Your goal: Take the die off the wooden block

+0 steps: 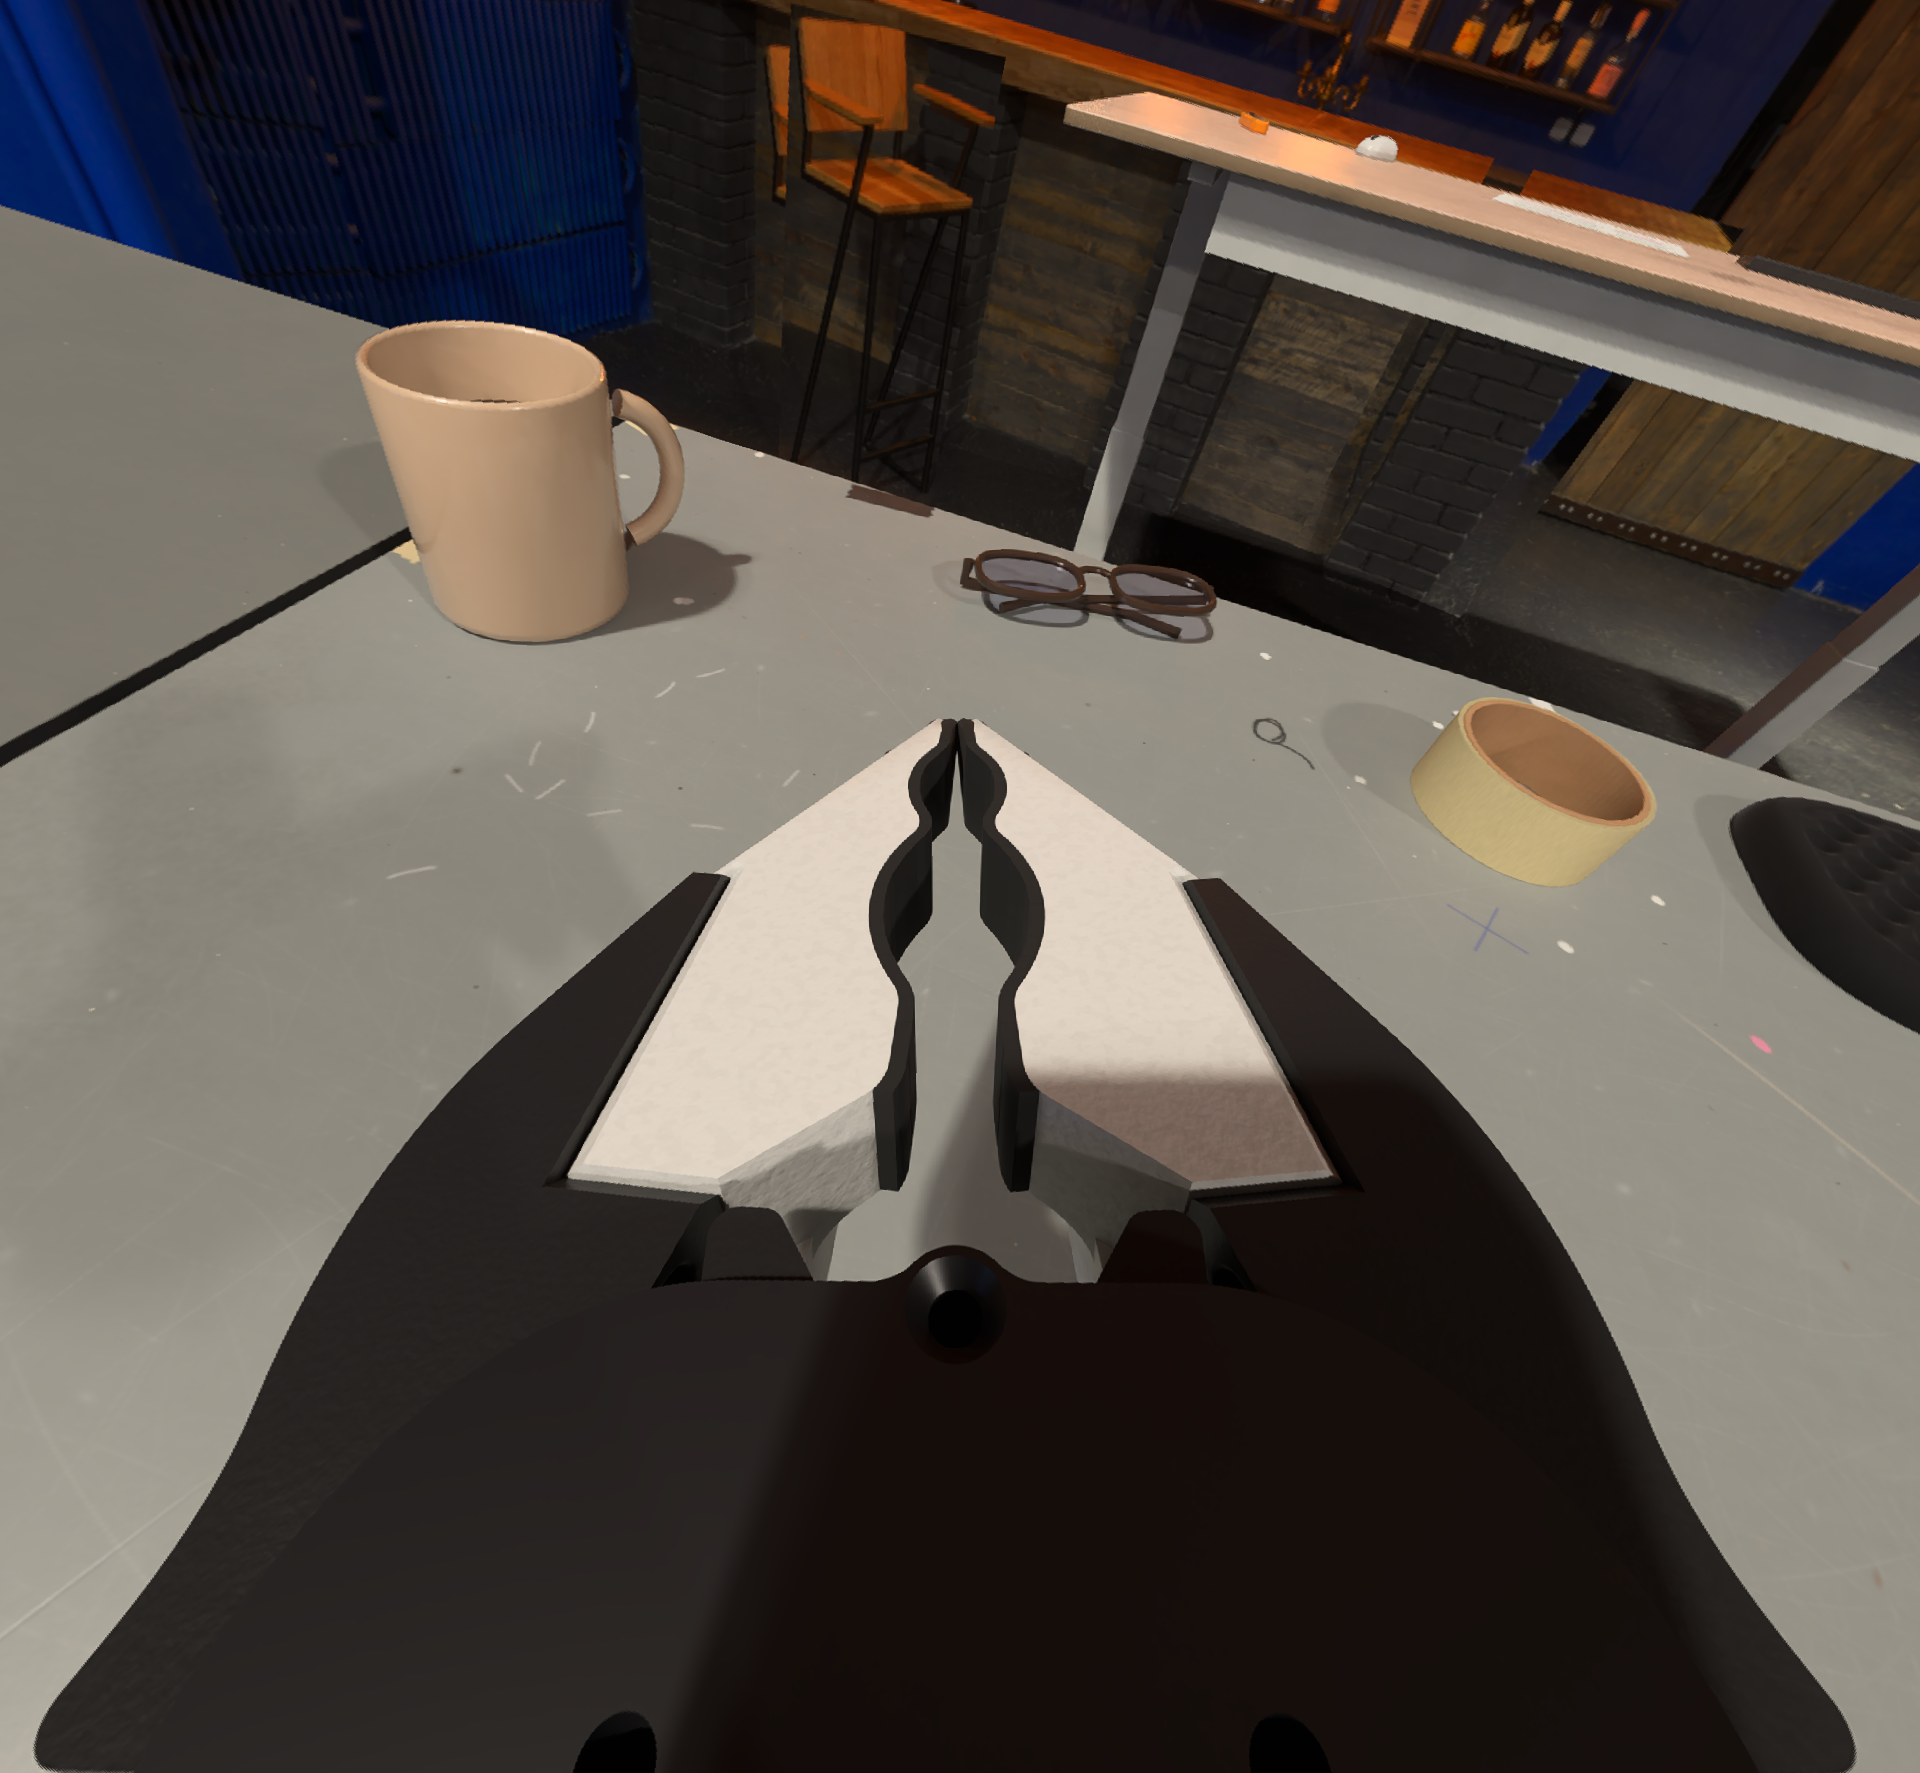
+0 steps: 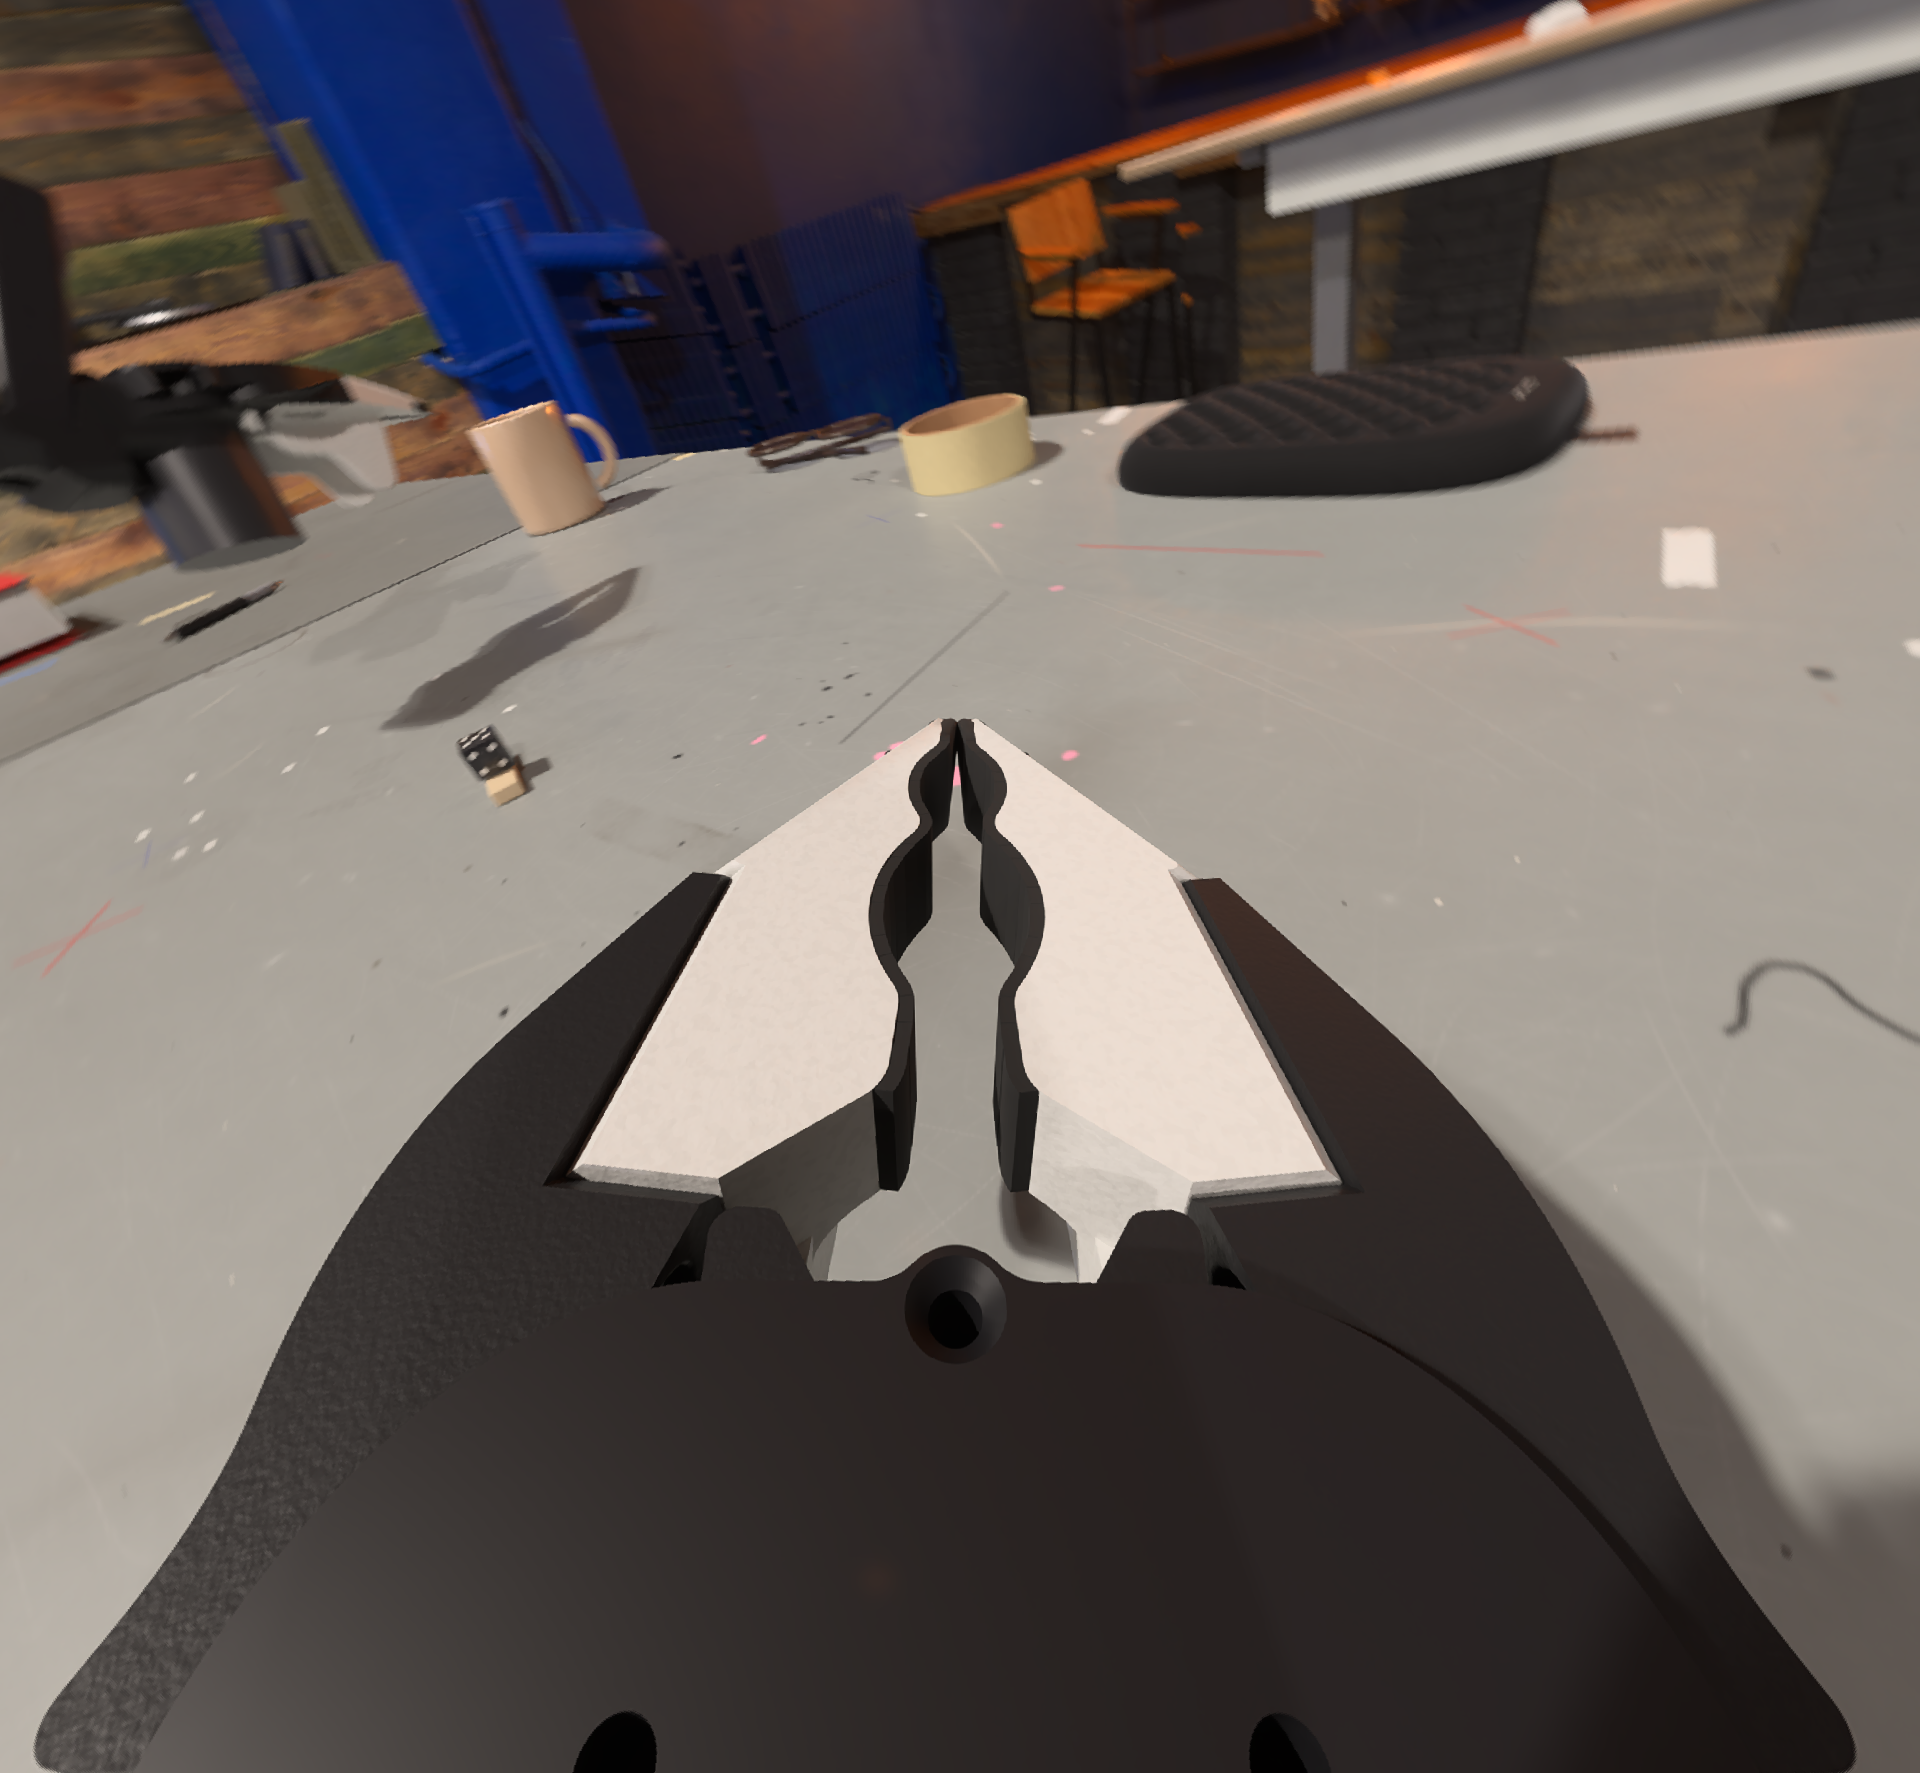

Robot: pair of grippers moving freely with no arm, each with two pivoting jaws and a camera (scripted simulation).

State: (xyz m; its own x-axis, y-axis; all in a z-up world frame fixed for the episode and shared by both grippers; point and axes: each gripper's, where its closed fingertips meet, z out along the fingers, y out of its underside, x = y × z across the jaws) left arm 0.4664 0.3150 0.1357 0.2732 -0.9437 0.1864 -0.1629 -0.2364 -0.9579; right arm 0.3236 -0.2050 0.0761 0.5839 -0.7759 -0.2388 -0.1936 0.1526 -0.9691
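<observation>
In the right wrist view a small black die (image 2: 480,752) with white pips sits on top of a small pale wooden block (image 2: 508,785) on the grey table, ahead and to the left of my right gripper (image 2: 956,726). My right gripper is shut and empty, well short of the die. My left gripper (image 1: 956,726) is shut and empty above the grey table; the die and block do not show in its view. The left gripper also shows far off at the left of the right wrist view (image 2: 312,450).
A beige mug (image 1: 509,476) stands at the far left, brown glasses (image 1: 1091,591) lie near the table's far edge, a tape roll (image 1: 1527,804) sits to the right, and a black padded cushion (image 2: 1361,430) lies beyond. A black cord (image 2: 1818,996) lies at right.
</observation>
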